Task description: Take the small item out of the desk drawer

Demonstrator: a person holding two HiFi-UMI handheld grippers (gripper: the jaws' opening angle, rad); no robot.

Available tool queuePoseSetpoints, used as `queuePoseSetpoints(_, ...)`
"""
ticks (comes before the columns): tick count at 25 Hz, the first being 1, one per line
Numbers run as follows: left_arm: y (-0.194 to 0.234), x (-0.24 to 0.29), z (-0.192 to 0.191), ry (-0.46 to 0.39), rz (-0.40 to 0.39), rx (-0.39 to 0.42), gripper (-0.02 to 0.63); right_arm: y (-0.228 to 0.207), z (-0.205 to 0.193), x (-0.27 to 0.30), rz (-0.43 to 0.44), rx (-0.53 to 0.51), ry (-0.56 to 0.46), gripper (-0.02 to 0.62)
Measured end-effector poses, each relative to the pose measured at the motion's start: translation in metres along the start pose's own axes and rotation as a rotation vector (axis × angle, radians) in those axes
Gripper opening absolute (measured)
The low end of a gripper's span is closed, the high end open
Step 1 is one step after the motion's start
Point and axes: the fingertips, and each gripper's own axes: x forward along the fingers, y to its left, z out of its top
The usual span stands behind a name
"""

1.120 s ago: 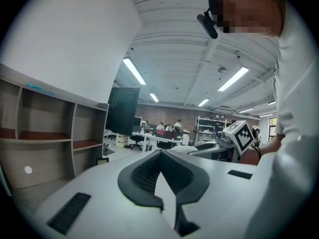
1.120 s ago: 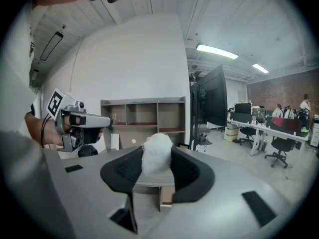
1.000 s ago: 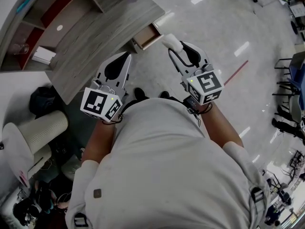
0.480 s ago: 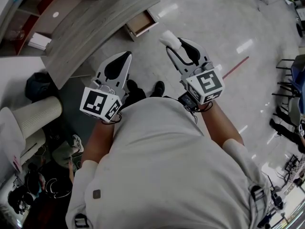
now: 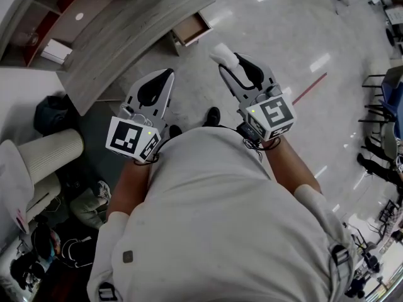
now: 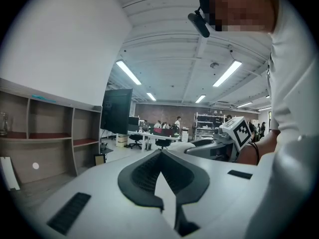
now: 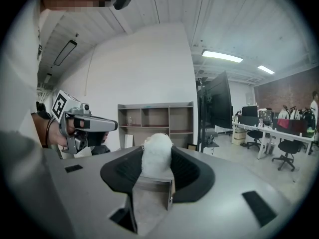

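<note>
A small white fluffy item (image 5: 223, 51) sticks out between the fingertips of my right gripper (image 5: 227, 58), which is shut on it and held over the floor, well away from the desk. In the right gripper view the item (image 7: 157, 153) stands upright between the dark pads. My left gripper (image 5: 168, 75) is shut with nothing in it; its tips meet in the left gripper view (image 6: 160, 153). The grey wood desk (image 5: 126, 36) lies at the upper left, and its drawer (image 5: 192, 29) stands pulled open.
A shelf unit (image 5: 38, 11) with a white box (image 5: 53, 50) stands behind the desk. A black bag (image 5: 53, 115) and a white ribbed bin (image 5: 50, 153) sit at the left. Office chairs (image 5: 384, 150) line the right edge. A red line (image 5: 312, 88) marks the glossy floor.
The desk and its open drawer have slid up and away in the head view as I step back. Both grippers keep their pose, the right one still holding the white item.
</note>
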Motion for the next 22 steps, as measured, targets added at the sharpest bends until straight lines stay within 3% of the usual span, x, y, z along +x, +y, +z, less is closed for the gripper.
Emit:
queuePoseSetpoints(11,0.034,-0.104,-0.006,-0.01,-0.024,0.02,0.015,0.11,0.01,0.012,-0.032,-0.021,-0.026,0.175)
queuePoseSetpoints(22,0.046,-0.176,-0.017,-0.023,-0.064,0.01,0.015,0.19,0.007,0.008,-0.079,-0.022,-0.044,0.175)
